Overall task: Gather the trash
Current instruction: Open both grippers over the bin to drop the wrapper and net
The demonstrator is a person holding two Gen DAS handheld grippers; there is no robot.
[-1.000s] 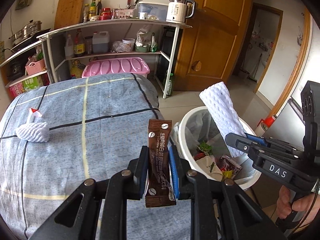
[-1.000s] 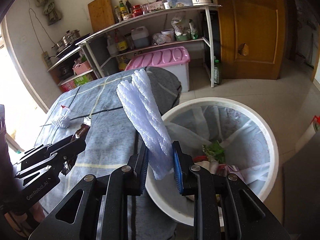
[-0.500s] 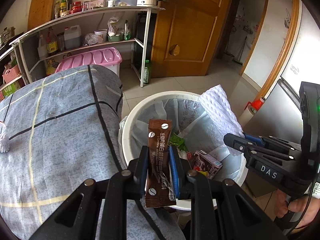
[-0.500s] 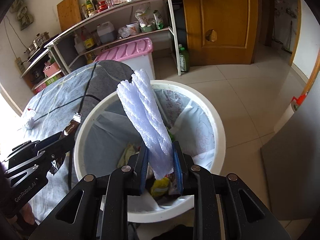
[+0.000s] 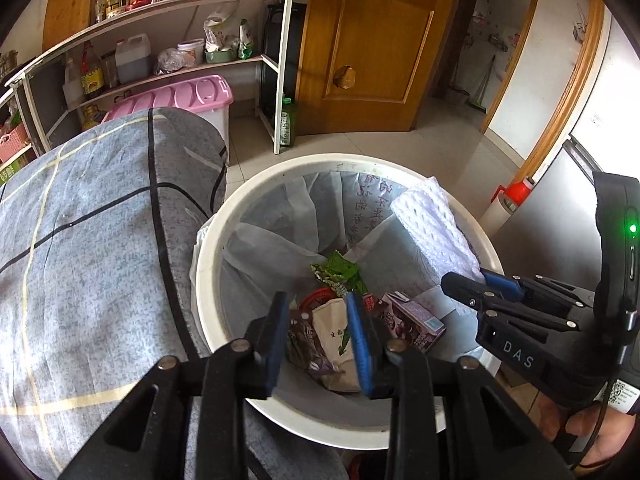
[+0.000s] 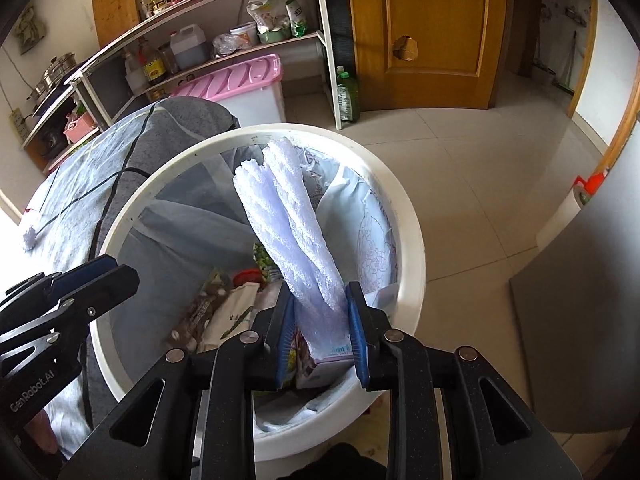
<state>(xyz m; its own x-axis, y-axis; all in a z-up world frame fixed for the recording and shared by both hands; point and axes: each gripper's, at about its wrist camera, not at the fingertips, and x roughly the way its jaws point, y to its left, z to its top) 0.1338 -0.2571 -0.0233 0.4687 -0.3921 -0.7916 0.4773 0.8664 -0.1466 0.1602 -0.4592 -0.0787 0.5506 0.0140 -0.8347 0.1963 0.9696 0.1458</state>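
Kitchen corner, pale tiled floor (image 6: 480, 184) running to a wooden door (image 5: 372, 52); white metal shelving (image 5: 276, 72) is carrying bottles, jugs and bags. Grey cloth-covered surface (image 5: 88, 240) with yellow and black grid lines is sitting on the left, touching the bin. Pink-lidded plastic box (image 5: 180, 94) is sitting behind it.

Round white plastic trash bin (image 5: 208, 280), lined with a thin translucent bag, is sitting under both tools. Inside: green wrapper, small purple carton, beige paper pouch, red lid.

Right gripper (image 6: 318, 322) is pointing down over the bin, jaws just easing apart but the blue pads are still pinching the foam net sleeve (image 6: 288, 216) — white, mesh-textured, soft tube, flattened at the bottom, standing up above the rim.

Left gripper (image 5: 318, 332) is hanging over the bin, jaws having just spread, nothing between them. Brown coffee sachet (image 6: 198, 312), narrow glossy strip with pale print, is lying among the trash in the bin.
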